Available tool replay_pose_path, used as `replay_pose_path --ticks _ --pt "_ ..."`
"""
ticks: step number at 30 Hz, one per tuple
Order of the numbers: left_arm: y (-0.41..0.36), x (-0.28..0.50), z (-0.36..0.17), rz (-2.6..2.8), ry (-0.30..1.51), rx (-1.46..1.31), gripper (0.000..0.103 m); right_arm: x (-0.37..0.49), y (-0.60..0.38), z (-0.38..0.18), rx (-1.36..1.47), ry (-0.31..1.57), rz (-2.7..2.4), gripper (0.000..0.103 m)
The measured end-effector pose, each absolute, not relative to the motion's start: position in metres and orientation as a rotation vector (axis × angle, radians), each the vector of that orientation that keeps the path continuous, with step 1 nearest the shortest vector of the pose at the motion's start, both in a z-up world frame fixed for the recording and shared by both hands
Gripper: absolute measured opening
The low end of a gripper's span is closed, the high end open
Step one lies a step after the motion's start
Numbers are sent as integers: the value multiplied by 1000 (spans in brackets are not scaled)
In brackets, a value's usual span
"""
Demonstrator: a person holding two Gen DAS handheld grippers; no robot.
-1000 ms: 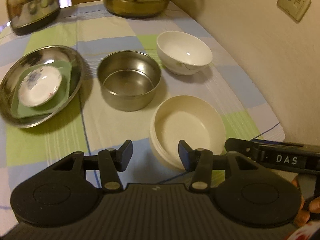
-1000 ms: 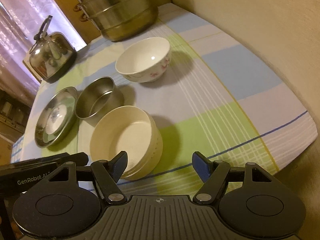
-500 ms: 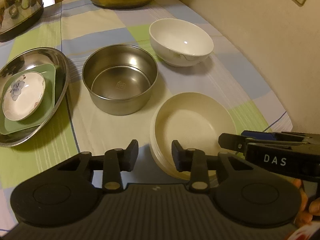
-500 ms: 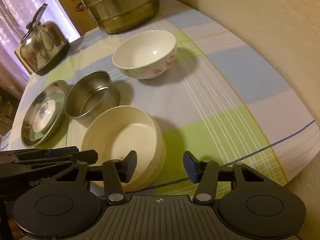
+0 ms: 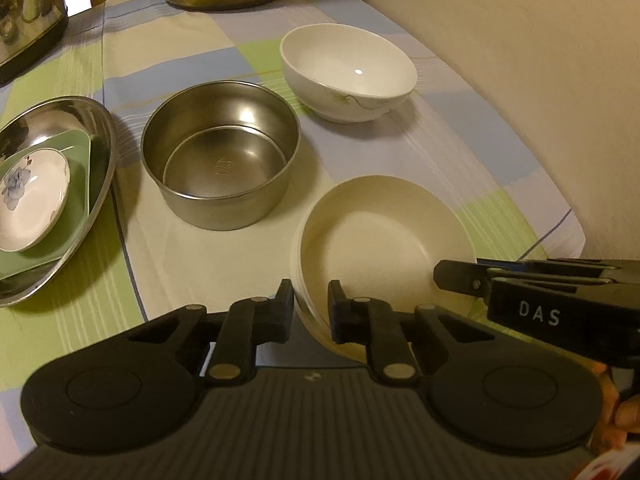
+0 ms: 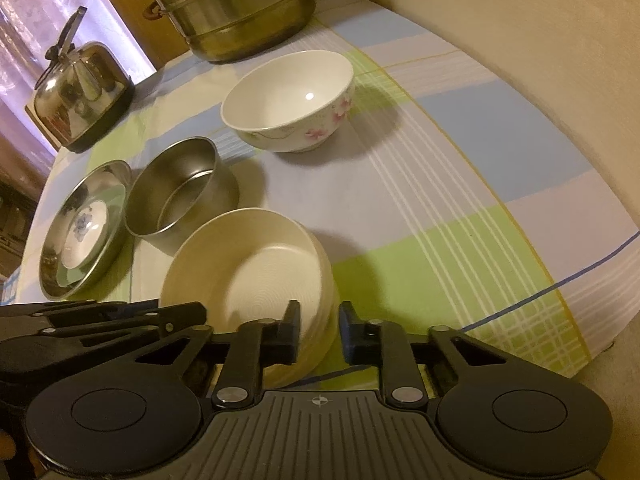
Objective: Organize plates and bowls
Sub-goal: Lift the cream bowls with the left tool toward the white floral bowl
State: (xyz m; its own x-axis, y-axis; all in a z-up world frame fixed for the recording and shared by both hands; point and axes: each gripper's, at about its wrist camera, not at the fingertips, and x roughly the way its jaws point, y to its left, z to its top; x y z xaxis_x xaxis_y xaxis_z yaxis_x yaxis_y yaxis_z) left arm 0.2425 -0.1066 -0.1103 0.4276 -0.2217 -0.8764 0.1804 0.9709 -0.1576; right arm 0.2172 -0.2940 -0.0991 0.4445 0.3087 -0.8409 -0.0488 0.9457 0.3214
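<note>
Left wrist view: left gripper fingers closing on near-left rim of the cream bowl, rim between them, pads look pressed on it. Bowl sits on checked cloth of the table, near the front edge; ridged sides, may be a stack, can't tell. Right gripper closing on the same bowl's near-right rim, wall between its fingers, narrow gap. Steel bowl just beside cream one, behind & to the left. White floral bowl further back, apart. Steel plate at left holds green square dish w/ small flower saucer on top. Kettle & big steamer pot at far end.
</note>
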Motion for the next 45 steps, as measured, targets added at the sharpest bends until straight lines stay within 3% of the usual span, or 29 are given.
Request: replay_pose_path --ticks 21,45 --pt "-113 250 -55 -288 980 -37 16 231 -306 -46 299 1014 220 15" --pt "-120 358 -19 -275 878 -23 16 343 -306 -13 304 922 197 15"
